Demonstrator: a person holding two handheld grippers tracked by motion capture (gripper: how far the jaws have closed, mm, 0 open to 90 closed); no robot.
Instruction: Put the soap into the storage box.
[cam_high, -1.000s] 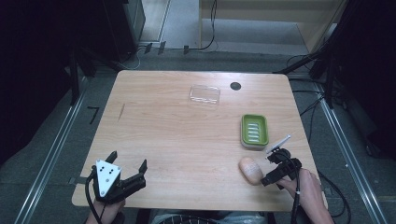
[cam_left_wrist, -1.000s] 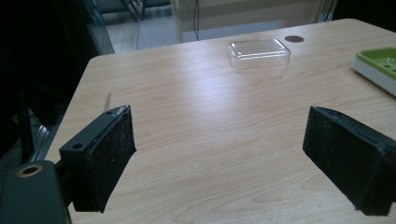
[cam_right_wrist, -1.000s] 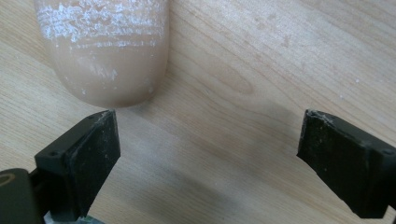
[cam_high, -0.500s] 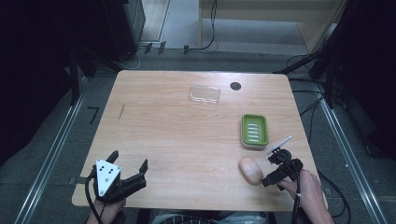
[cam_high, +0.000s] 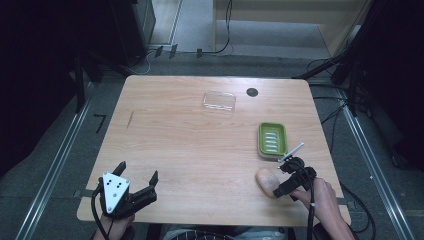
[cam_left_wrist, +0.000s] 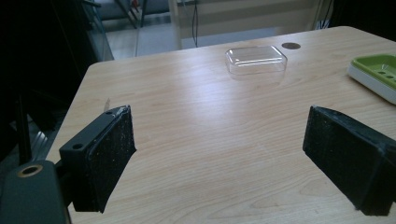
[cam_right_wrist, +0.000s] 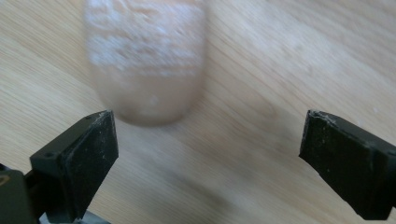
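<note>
A peach-coloured oval soap bar (cam_high: 266, 181) lies near the table's front right edge, blurred in the right gripper view (cam_right_wrist: 144, 60). My right gripper (cam_high: 284, 179) stands open just to its right; in its own view (cam_right_wrist: 208, 140) the soap lies just beyond the jaw tips, toward the left jaw, untouched. A green soap dish (cam_high: 272, 140) sits a little beyond the soap and holds nothing. At the front left corner my left gripper (cam_high: 136, 172) rests open over bare wood, with nothing between its fingers (cam_left_wrist: 219, 154).
A clear plastic lid (cam_high: 219, 101) lies at the back middle of the table, also in the left gripper view (cam_left_wrist: 255, 59). A small black hole (cam_high: 252, 92) is beside it. The green dish (cam_left_wrist: 378, 74) shows at that view's right edge.
The right gripper has edged slightly toward the soap bar. The soap, the dish and the left gripper have stayed in place.
</note>
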